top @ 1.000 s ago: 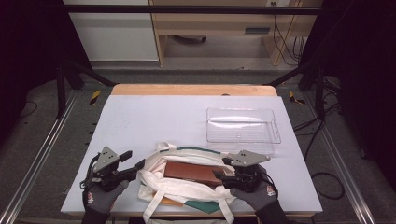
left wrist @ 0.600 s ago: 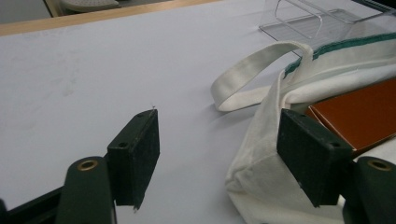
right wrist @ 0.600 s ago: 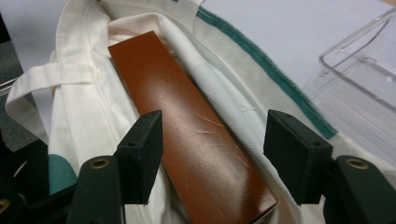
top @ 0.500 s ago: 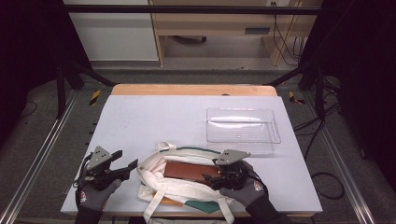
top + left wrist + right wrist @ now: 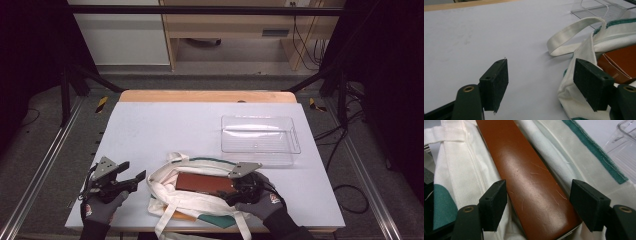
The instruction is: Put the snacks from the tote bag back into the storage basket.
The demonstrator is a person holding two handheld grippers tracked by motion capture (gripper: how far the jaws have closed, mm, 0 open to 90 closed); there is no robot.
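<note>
A white canvas tote bag (image 5: pixel 200 206) with green trim lies flat at the table's near edge. A flat brown box (image 5: pixel 202 182) rests in its mouth. My right gripper (image 5: pixel 229 192) reaches into the bag from the right. Its jaws have just been opening and straddle the brown box (image 5: pixel 529 170) with the pads off its sides. My left gripper (image 5: pixel 134 171) sits just left of the bag. Its jaws have just been opening too, with only bare table between them in the left gripper view (image 5: pixel 541 65). The bag's edge (image 5: pixel 574 82) lies beside its right jaw.
A clear plastic tray (image 5: pixel 260 134) stands behind the bag at the right, its corner in the right gripper view (image 5: pixel 626 145). The tote's looped handle (image 5: pixel 571 32) lies on the white table (image 5: pixel 165 125). A wooden strip edges the table's far side.
The right gripper has slid left and lower, further over the brown box, and its jaws stand wider. The left gripper has drawn slightly left off the bag's edge, with its jaws wider.
</note>
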